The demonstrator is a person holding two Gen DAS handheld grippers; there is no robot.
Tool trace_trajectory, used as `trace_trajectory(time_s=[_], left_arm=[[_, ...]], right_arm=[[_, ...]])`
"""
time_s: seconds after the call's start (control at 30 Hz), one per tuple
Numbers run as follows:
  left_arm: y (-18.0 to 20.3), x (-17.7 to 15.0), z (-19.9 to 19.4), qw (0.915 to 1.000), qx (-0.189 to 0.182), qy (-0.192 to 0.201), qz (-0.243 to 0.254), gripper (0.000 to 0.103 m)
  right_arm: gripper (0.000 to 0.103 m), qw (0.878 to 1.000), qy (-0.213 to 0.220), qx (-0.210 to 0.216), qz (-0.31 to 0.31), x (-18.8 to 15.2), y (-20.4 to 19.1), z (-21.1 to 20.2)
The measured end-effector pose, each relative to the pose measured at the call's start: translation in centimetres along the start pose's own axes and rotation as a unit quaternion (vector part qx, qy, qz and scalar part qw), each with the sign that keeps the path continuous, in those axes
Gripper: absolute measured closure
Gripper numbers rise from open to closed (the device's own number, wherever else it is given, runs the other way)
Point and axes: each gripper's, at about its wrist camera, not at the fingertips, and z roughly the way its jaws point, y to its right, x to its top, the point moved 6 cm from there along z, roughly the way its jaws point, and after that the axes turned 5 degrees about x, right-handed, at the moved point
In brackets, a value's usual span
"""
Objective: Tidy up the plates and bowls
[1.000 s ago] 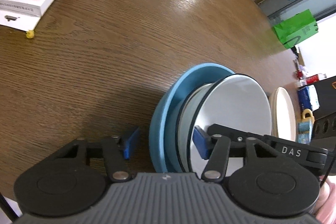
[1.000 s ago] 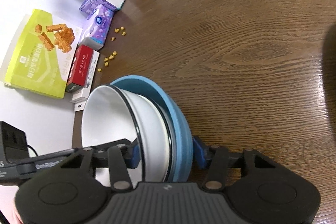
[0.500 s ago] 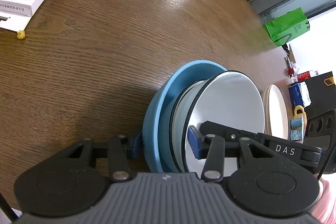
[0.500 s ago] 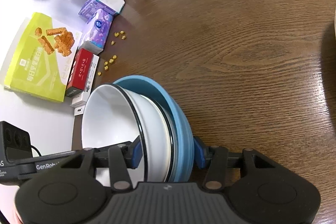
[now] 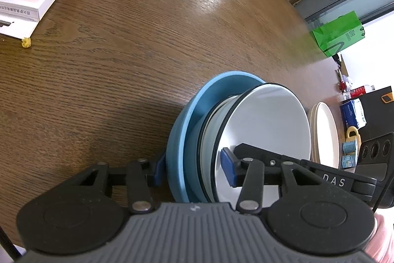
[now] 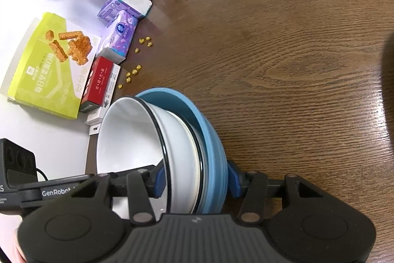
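Blue rubber pads of my left gripper [image 5: 193, 170] and my right gripper [image 6: 197, 179] clamp one nested stack: a round blue plate [image 5: 187, 125] holding black-rimmed white enamel bowls [image 5: 266, 125]. The stack stands tilted between both sets of fingers, over the brown wooden table [image 5: 123, 65].

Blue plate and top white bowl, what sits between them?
Another white bowl is nested between the blue plate and the top white bowl, clearest in the right wrist view.
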Motion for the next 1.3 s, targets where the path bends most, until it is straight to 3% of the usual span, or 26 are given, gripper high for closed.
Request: trace_trajectory(time_s=[1.3], left_arm=[[0.9,0.6,0.1,0.9991,0.008,0.012,0.041,0.054]], right_arm=[[0.056,1.000,0.024,0.006,-0.012,-0.3,-0.2,-0.7]])
